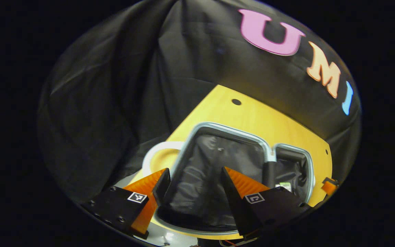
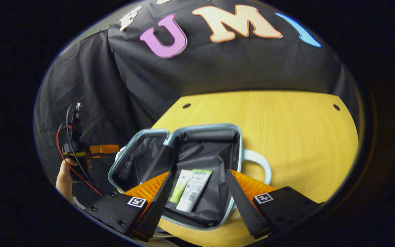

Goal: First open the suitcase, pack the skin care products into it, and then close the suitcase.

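The small suitcase (image 2: 204, 126) lies open on the yellow table, its two black-lined halves spread flat. In the half nearer the white handle (image 2: 260, 164) lie two skin care tubes side by side: a green tube (image 2: 181, 187) and a white tube with a green cap (image 2: 194, 188). My right gripper (image 2: 199, 181) hangs open just above them, holding nothing. In the left gripper view, my left gripper (image 1: 194, 178) stands open over the other half of the suitcase (image 1: 231, 130), also holding nothing. A tube's label (image 1: 285, 186) peeks out of the far half.
The wooden table (image 2: 286, 130) has bare surface behind and to the right of the case, with small holes near its back edge. A hand (image 2: 63, 175) holds the left gripper (image 2: 96, 149) at the case's left. Black cloth walls the booth.
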The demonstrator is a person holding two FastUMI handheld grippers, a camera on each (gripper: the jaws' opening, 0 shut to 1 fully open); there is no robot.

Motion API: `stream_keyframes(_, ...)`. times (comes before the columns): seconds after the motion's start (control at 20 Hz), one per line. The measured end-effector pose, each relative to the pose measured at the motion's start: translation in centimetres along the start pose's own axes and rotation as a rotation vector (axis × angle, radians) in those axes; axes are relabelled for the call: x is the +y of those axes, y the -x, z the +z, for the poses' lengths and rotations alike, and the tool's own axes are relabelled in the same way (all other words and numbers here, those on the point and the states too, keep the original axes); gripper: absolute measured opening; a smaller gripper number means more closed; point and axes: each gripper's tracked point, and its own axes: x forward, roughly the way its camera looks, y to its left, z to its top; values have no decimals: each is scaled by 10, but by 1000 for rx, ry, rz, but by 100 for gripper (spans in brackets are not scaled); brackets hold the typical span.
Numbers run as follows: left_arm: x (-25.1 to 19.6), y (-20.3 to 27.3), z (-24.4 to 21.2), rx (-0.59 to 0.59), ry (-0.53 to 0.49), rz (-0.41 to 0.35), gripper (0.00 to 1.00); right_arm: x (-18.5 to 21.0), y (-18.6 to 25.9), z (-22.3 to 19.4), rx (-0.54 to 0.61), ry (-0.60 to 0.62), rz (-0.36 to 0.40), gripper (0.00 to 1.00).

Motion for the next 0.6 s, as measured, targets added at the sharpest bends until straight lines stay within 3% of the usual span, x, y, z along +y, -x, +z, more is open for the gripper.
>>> stream_keyframes(0.15,48,-16,2,30,22,46,92,-6,6,24,-75,16,-33,98)
stream_keyframes(0.45,91,-68,-14,179,36,44,78,-27,19,30,-98,3,-115,98)
stream_keyframes(0.6,114,-78,-8,223,24,46,57,-35,27,35,-112,-9,-147,98)
